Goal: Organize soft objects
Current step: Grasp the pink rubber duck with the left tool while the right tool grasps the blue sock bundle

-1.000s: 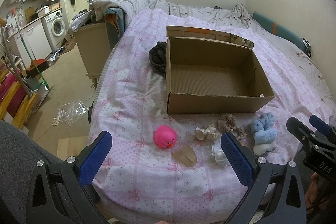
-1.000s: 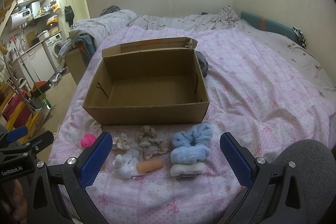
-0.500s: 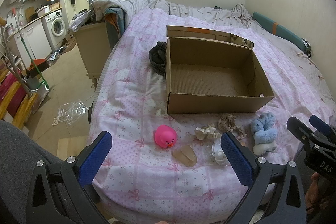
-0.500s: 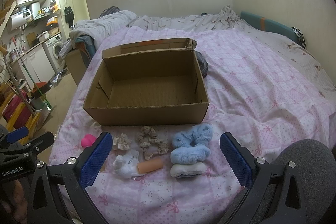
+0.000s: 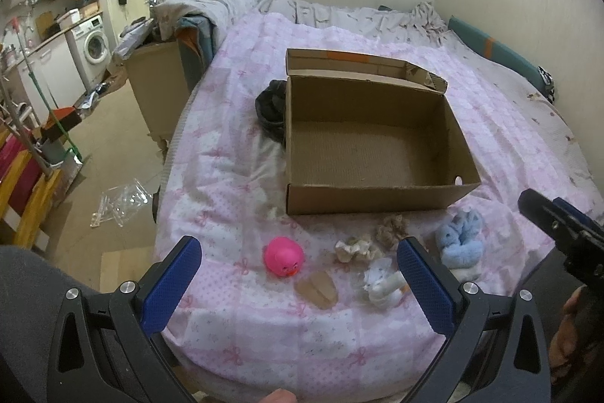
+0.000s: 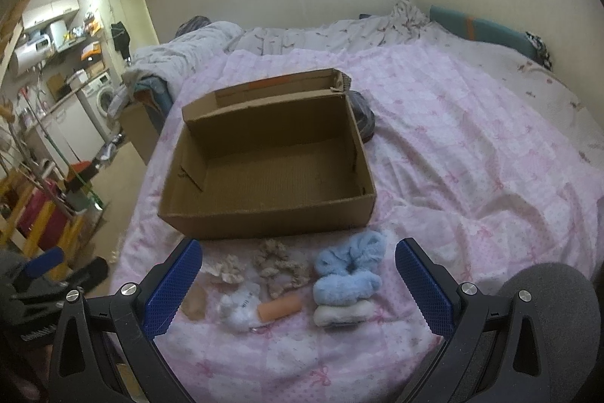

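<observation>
Left wrist view: left gripper (image 5: pixel 294 284) hanging over the near bed edge, jaws spread wide, gripping nothing.
Right wrist view: right gripper (image 6: pixel 296 286) hovering above the soft items, jaws wide apart, also carrying nothing.
Box: cardboard box (image 6: pixel 264 214) sitting open on the pink bedspread (image 6: pixel 472 157), nothing lying inside.
Soft items: all lying in front of the box: pink duck (image 5: pixel 284 255), beige scrunchie (image 6: pixel 281 265), cream scrunchie (image 6: pixel 225 269), blue fluffy scrunchies (image 6: pixel 349 270) resting on a white one (image 6: pixel 341 313), orange roll (image 6: pixel 279 306), white bundle (image 6: pixel 236 306).
Tan piece: tan pad (image 5: pixel 316 289) lying just beside the duck.
</observation>
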Motion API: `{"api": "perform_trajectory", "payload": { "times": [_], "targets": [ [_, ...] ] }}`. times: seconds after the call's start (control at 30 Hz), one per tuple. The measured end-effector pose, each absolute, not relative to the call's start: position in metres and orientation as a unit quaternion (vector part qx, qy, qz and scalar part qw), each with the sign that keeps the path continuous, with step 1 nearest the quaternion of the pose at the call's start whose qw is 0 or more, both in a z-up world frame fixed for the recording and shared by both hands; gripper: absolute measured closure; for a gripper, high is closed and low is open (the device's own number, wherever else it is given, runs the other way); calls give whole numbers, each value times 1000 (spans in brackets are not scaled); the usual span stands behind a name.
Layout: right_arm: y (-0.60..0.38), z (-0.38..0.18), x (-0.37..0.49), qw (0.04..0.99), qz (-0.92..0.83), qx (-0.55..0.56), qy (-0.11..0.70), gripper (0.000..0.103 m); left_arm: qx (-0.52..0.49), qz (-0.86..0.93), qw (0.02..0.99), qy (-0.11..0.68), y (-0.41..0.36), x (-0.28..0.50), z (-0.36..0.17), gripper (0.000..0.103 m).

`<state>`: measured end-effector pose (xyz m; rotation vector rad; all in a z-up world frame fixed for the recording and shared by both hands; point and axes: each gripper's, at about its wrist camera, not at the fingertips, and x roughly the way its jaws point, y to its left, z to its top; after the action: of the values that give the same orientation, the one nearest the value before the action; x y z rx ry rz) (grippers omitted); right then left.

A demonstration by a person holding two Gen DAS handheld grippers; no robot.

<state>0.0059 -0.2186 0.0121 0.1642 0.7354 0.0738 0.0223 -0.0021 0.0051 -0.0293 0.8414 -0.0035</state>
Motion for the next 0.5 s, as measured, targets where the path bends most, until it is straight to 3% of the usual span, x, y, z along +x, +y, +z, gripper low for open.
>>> {"api": "perform_trajectory", "payload": {
  "times": [0.3,0.5],
  "targets": [
    [-226,40,31,928,68,78,358,0,-21,18,898,439,14,67,27,0],
    [-239,26,53,918,68,77,384,0,-65,63,850,520,54,102,-10,0]
  ]
}}
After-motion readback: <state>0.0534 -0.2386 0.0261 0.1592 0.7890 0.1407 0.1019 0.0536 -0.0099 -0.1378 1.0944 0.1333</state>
